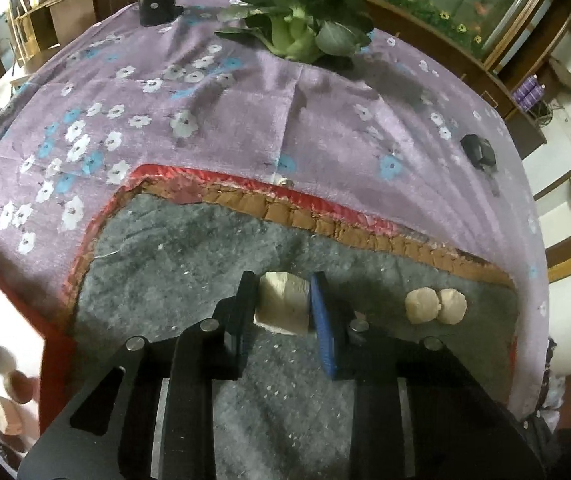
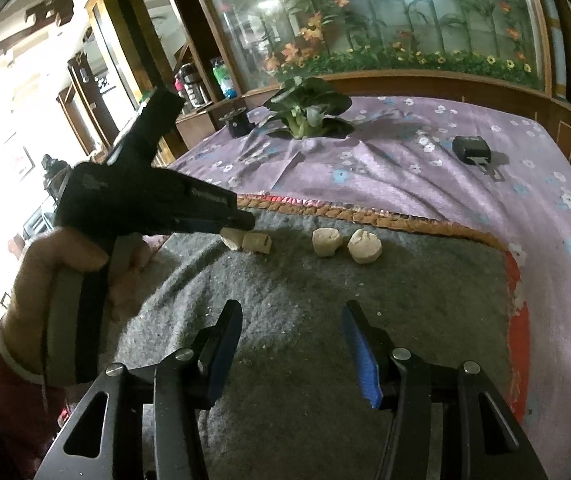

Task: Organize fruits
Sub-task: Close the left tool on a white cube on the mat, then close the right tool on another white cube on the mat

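Clamping a pale chunk (image 1: 283, 304), the left gripper (image 1: 281, 308) hides the piece's lower edge behind its fingers; it lies on the grey mat (image 1: 189, 248). From the right wrist that gripper covers part of it, so it may be two pieces. Two pale rounds (image 1: 435, 305) sit just right. The right gripper (image 2: 291, 344) hangs apart over bare mat. Far off lie greens (image 2: 307, 110), their base shadowed.

Bok choy (image 1: 297, 36), black box (image 2: 471, 148) on floral purple cloth (image 1: 213, 120).
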Action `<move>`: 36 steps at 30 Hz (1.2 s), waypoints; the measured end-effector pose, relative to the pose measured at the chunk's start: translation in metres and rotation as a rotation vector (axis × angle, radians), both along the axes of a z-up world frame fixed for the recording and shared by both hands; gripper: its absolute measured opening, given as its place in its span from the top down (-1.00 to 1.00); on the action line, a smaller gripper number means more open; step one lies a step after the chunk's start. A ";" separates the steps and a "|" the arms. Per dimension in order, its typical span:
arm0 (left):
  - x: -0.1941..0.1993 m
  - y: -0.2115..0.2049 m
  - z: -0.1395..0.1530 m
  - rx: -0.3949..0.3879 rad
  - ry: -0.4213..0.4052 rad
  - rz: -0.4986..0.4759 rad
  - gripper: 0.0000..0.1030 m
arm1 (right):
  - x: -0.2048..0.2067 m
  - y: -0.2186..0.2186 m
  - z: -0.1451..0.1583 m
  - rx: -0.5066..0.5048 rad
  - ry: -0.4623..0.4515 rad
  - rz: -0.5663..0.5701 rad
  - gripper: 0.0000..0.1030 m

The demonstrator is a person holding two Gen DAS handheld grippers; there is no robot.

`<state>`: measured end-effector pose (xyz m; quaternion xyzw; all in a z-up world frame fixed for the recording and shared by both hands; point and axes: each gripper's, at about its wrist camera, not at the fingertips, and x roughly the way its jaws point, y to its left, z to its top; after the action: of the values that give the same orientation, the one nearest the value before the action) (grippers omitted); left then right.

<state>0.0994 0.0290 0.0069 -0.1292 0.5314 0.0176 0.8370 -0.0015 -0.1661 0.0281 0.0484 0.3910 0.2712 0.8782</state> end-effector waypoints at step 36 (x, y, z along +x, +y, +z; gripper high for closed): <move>-0.101 0.057 0.047 0.149 -0.159 0.082 0.49 | 0.044 0.101 -0.007 -0.085 0.029 0.084 0.50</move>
<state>-0.0015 0.0862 0.0538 -0.0891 0.4550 0.0813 0.8823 0.0422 -0.0654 0.0215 -0.0012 0.4166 0.2901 0.8616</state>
